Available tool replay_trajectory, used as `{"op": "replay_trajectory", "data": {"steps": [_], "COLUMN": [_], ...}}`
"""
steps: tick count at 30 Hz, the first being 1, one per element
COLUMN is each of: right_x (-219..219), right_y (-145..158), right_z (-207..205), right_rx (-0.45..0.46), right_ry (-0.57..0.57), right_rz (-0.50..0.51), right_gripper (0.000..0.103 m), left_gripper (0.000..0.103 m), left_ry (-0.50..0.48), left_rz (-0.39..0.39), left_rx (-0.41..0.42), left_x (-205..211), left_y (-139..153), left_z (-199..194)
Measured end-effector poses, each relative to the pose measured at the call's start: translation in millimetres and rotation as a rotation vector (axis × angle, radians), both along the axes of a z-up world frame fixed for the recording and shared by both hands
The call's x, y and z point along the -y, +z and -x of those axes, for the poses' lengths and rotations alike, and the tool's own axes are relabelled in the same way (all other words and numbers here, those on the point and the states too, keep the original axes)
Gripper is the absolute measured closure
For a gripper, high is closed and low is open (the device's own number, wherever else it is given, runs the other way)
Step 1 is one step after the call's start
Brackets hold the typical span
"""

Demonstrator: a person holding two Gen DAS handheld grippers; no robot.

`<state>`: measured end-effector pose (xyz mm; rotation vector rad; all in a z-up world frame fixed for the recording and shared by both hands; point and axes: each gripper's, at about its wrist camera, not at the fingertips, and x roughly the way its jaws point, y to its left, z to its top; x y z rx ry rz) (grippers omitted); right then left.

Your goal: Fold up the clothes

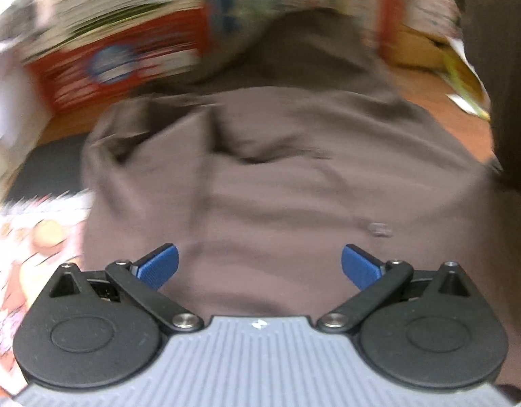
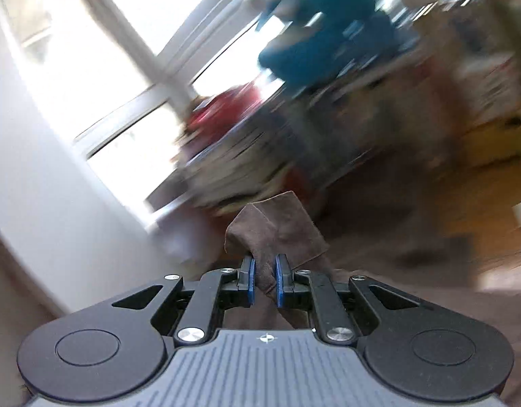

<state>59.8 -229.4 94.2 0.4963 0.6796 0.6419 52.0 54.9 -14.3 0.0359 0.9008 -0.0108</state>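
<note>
Left gripper spread wide above brown cloth garment; right gripper pinches its bunched edge; surroundings blurred.

The garment lies spread on the desk before my left hand-held gripper; boxes stand behind it, papers to its left.

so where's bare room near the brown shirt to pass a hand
Bare wood table right of the brown garment, before the yellow box. The dark patch at its left looks free. Crowded behind: the red box and stacked papers.
</note>
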Motion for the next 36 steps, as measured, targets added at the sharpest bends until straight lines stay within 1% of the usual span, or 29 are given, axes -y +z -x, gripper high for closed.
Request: {"op": "replay_trajectory", "data": {"steps": [3, 5, 8, 10, 11, 13, 14, 15, 18, 20, 21, 23, 25, 26, 28, 29, 30, 31, 32, 33, 34, 36], "right_x": [-52.4, -84.5, -107.5, -115.2, -117.3, -118.6, -116.8, -112.3, -86.6, -63.3, -48.9, -18.1, 10.5, 22.3, 37.1, 40.4, 42.3, 42.4, 40.3, 34.1, 27.4, 16.6], "right_y": [-34.5, -59.1, -98.5, -117.7, -121.7, -120.5, -116.0, -109.8, -90.2, -87.2, -86.7, -94.5, -105.0, -112.5, -133.3, -142.4, -148.8, -151.4, -153.1, -153.0, -151.3, -145.4], "right_z": [-12.0, -18.5, -18.5, -16.8, -13.3, -4.5, 0.5, 7.0, 27.4, 38.6, 43.2, 47.5, 50.6, 51.6, 52.5, 53.1, 55.5, 60.6, 64.8, 67.0, 67.4, 65.5], "right_rx": [-0.069, -0.115, -0.191, -0.235, -0.244, -0.244, -0.228, -0.206, -0.140, -0.111, -0.103, -0.120, -0.144, -0.163, -0.216, -0.230, -0.220, -0.178, -0.143, -0.123, -0.119, -0.134], "right_ry": [0.084, 0.130, 0.140, 0.147, 0.152, 0.156, 0.159, 0.163, 0.156, 0.087, 0.035, -0.078, -0.181, -0.221, -0.263, -0.271, -0.272, -0.263, -0.251, -0.235, -0.222, -0.200], "right_rz": [0.016, 0.037, 0.115, 0.148, 0.154, 0.175, 0.185, 0.189, 0.170, 0.171, 0.182, 0.214, 0.243, 0.260, 0.298, 0.312, 0.325, 0.336, 0.360, 0.405, 0.445, 0.491], "right_gripper": [0.089, 0.089, 0.088, 0.080, 0.072, 0.024, 0.018, 0.014, 0.014, 0.013, 0.013, 0.013, 0.013, 0.014, 0.016, 0.016, 0.015, 0.014, 0.014, 0.014, 0.014, 0.013], "left_gripper": [0.000, 0.000, 0.000, 0.000, 0.000, 0.000, 0.000, 0.000, 0.000, 0.000, 0.000, 0.000, 0.000, 0.000, 0.000, 0.000, 0.000, 0.000, 0.000, 0.000, 0.000, 0.000], "left_ry": [0.079, 0.117, 0.156, 0.172, 0.174, 0.165, 0.154, 0.143, 0.061, 0.000, -0.026, -0.070, -0.098, -0.102, -0.107, -0.108, -0.110, -0.111, -0.106, -0.099, -0.095, -0.089], "left_rz": [0.019, 0.016, 0.035, 0.049, 0.057, 0.075, 0.087, 0.100, 0.159, 0.169, 0.161, 0.127, 0.077, 0.038, -0.047, -0.090, -0.123, -0.152, -0.157, -0.152, -0.143, -0.122], "left_rx": [0.001, 0.003, 0.013, 0.026, 0.037, 0.066, 0.081, 0.097, 0.136, 0.133, 0.123, 0.092, 0.080, 0.073, 0.059, 0.052, 0.049, 0.047, 0.059, 0.076, 0.083, 0.090], "left_x": [-36.4, -57.2, -80.9, -89.9, -91.5, -90.3, -87.9, -85.4, -67.2, -48.4, -36.9, -10.7, 11.1, 20.6, 37.4, 43.5, 47.3, 50.1, 50.3, 49.5, 47.7, 43.4], "left_y": [0.5, 0.6, 2.2, 6.3, 9.7, 18.3, 23.1, 28.0, 42.1, 44.6, 45.3, 38.7, 32.0, 26.5, 13.3, 6.2, -0.4, -6.8, -10.5, -13.0, -14.0, -14.5], "left_z": [10.6, 17.0, 25.2, 29.2, 30.3, 31.0, 30.8, 30.6, 28.3, 22.5, 18.8, 8.7, 1.7, 0.3, -0.9, -0.6, 1.6, 4.6, 7.6, 10.6, 12.1, 14.0]}}
